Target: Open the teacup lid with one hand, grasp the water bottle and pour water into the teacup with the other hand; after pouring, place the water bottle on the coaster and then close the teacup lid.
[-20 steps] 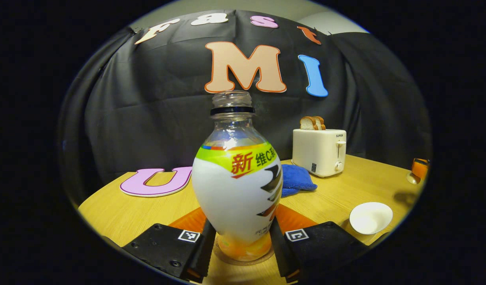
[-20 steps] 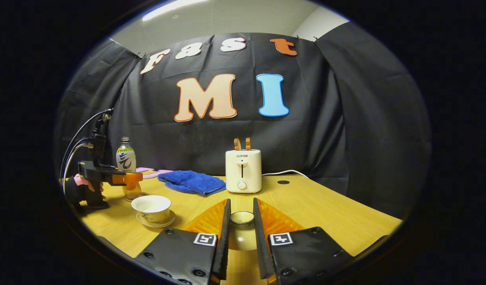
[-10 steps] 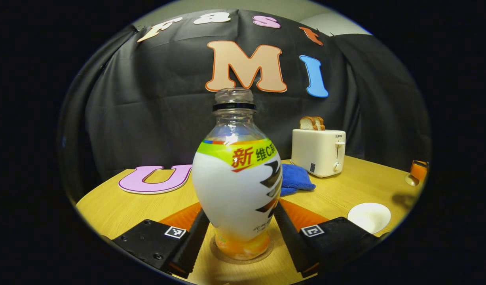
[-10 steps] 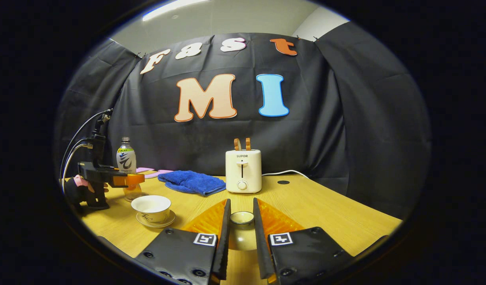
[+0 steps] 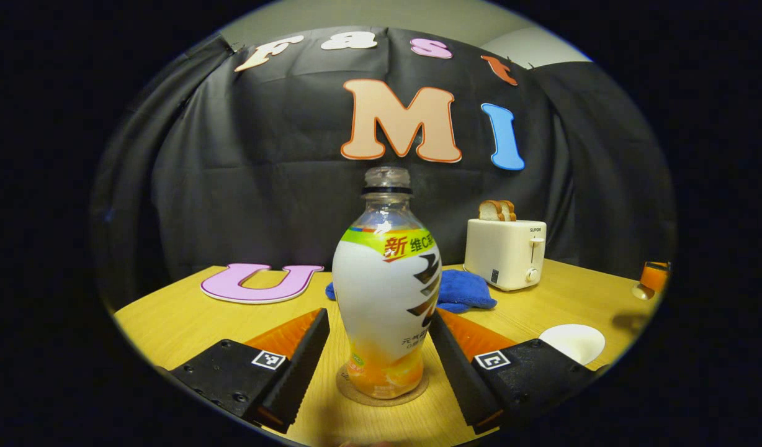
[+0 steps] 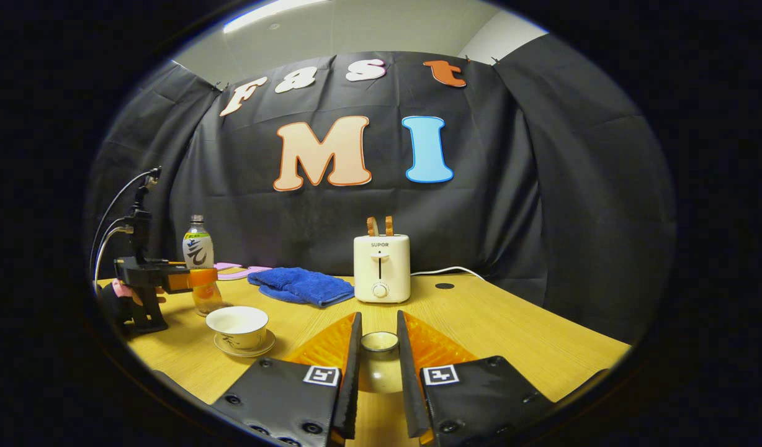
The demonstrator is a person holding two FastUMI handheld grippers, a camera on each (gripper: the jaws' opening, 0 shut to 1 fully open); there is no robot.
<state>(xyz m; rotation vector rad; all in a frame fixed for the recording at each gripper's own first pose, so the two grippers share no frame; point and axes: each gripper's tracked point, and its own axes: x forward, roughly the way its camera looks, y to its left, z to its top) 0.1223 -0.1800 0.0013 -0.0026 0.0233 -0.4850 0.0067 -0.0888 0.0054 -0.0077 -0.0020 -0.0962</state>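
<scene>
The desk (image 6: 493, 323) has a light wood-grain top and meets the black cloth wall at its far edge. A round coaster (image 5: 382, 392) lies flat on the desk, and the water bottle (image 5: 387, 298) stands upright on it. A folded blue towel (image 6: 300, 285) lies near the far edge, just beside the white toaster (image 6: 381, 267), which stands upright with two bread slices in its slots. A white cable (image 6: 446, 270) runs from behind the toaster along the desk. A saucer (image 6: 243, 347) rests on the desk and carries the uncovered teacup (image 6: 237, 326). A small dark round spot (image 6: 444, 286) marks the desk right of the toaster.
</scene>
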